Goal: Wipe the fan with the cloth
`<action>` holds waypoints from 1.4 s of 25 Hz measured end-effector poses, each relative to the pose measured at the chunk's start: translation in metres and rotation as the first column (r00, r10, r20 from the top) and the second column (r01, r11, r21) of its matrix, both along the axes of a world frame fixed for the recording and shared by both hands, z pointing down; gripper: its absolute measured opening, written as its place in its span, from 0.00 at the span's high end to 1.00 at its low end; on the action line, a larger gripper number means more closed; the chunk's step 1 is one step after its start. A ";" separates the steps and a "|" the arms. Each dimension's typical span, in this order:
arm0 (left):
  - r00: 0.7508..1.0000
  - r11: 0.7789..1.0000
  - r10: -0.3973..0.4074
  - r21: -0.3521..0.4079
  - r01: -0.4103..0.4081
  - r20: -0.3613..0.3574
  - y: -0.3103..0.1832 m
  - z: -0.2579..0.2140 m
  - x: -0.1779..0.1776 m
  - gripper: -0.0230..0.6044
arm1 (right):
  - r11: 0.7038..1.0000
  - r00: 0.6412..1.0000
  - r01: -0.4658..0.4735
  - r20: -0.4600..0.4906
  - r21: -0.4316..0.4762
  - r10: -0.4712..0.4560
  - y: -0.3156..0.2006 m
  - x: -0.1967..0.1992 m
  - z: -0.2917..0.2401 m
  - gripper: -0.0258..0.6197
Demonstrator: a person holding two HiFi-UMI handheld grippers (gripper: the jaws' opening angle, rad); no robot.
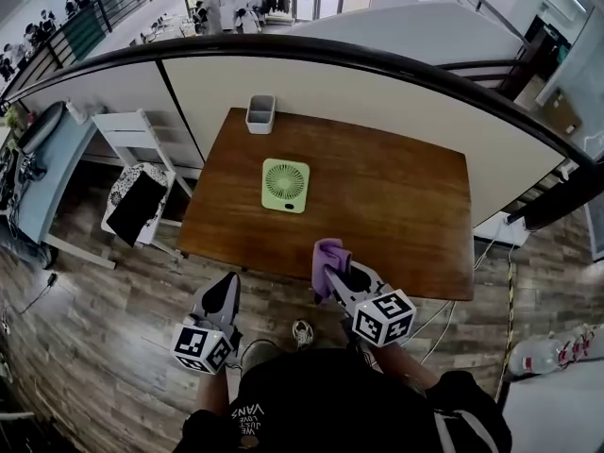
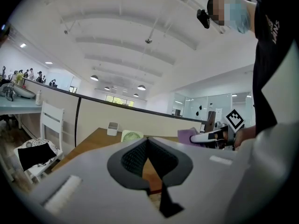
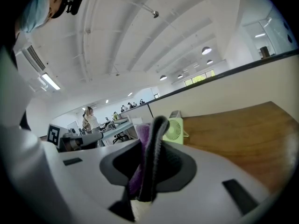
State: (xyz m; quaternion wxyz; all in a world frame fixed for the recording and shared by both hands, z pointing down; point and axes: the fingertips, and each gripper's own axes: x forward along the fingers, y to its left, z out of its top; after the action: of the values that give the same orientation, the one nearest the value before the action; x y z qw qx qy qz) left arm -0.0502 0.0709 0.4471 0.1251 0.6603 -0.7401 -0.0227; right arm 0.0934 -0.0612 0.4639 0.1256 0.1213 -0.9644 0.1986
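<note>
A small green square fan (image 1: 285, 185) stands upright near the middle of the brown wooden table (image 1: 396, 206); it also shows as the fan (image 2: 132, 136) and the fan (image 3: 175, 129). My right gripper (image 1: 327, 270) hovers over the table's near edge, shut on a purple cloth (image 1: 328, 252), whose folds poke out between the jaws as the cloth (image 3: 141, 141). My left gripper (image 1: 228, 289) hangs short of the table's near left corner, above the floor, jaws shut (image 2: 148, 143) with nothing in them. The fan lies well ahead of both grippers.
A grey-white cup (image 1: 260, 113) stands at the table's far edge behind the fan. A white chair with a black-and-white cushion (image 1: 138, 199) is left of the table. A curved partition wall (image 1: 377, 74) runs behind the table. Cables (image 1: 510, 281) trail on the floor at the right.
</note>
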 end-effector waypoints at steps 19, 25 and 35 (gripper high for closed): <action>0.966 0.964 0.250 -0.075 -0.255 -0.064 -0.087 0.035 -0.097 0.94 | 0.976 0.975 -0.215 -0.058 -0.020 0.214 -0.039 -0.081 0.011 0.82; 0.923 0.917 0.375 -0.115 -0.383 -0.084 -0.119 0.057 -0.133 0.94 | 0.939 0.936 -0.345 -0.074 -0.004 0.343 -0.053 -0.110 0.021 0.82; 0.829 0.820 0.549 -0.126 -0.559 -0.106 -0.149 0.082 -0.163 0.94 | 0.868 0.865 -0.494 -0.067 0.060 0.497 -0.058 -0.153 0.023 0.82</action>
State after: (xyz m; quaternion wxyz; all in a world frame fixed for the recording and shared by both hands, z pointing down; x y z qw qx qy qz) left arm -0.2128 -0.0778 0.5287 0.1999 0.8343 -0.5114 0.0493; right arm -0.0600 -0.1192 0.4872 0.1066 0.3749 -0.8990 0.1995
